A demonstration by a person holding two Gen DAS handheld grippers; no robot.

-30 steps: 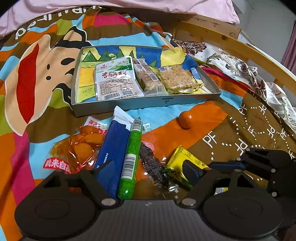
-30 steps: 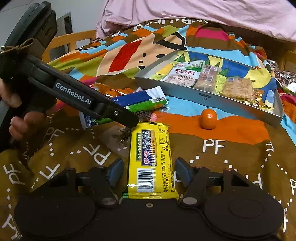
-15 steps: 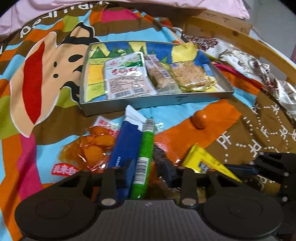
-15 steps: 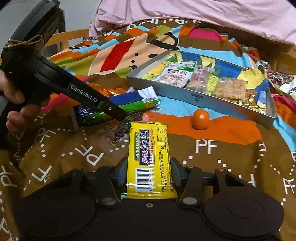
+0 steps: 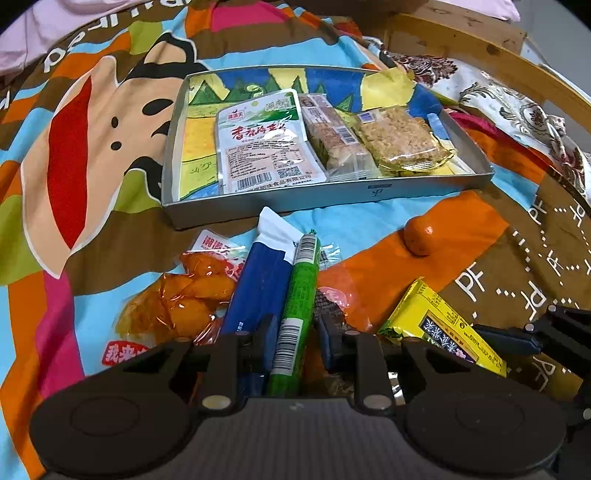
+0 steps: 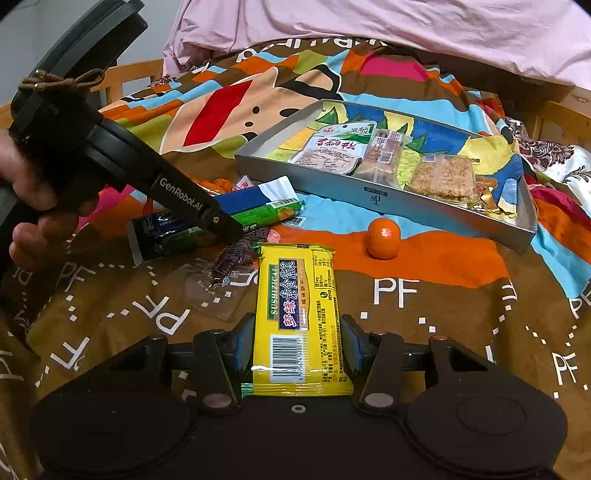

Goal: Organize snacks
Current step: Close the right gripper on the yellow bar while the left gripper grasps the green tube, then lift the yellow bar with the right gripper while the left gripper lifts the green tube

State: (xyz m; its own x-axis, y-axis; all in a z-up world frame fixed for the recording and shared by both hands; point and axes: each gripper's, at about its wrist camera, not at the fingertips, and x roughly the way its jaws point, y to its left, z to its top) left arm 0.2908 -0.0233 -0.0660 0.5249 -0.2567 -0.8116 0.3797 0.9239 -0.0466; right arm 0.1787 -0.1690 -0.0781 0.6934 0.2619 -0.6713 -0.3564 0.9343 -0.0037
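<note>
A grey tray [image 5: 332, 194] [image 6: 388, 201] on the bedspread holds a white packet [image 5: 264, 147] and two cracker bars [image 5: 400, 142]. My left gripper [image 5: 295, 334] is shut on a green sausage stick [image 5: 301, 295], beside a blue packet [image 5: 258, 288]; both also show in the right wrist view [image 6: 273, 214]. My right gripper [image 6: 295, 347] is shut on a yellow snack pack [image 6: 299, 314], also seen in the left wrist view [image 5: 439, 325]. A small orange [image 5: 421, 236] [image 6: 384, 238] lies in front of the tray.
An orange dried-fruit bag [image 5: 177, 302] lies left of the blue packet. A dark clear-wrapped snack [image 6: 236, 258] lies between the grippers. A wooden bed rail [image 5: 480, 51] runs at the back right, pink bedding [image 6: 369, 26] behind.
Both grippers have closed: the left onto the green sausage stick, the right onto the yellow pack. The left gripper has moved forward over the snacks.
</note>
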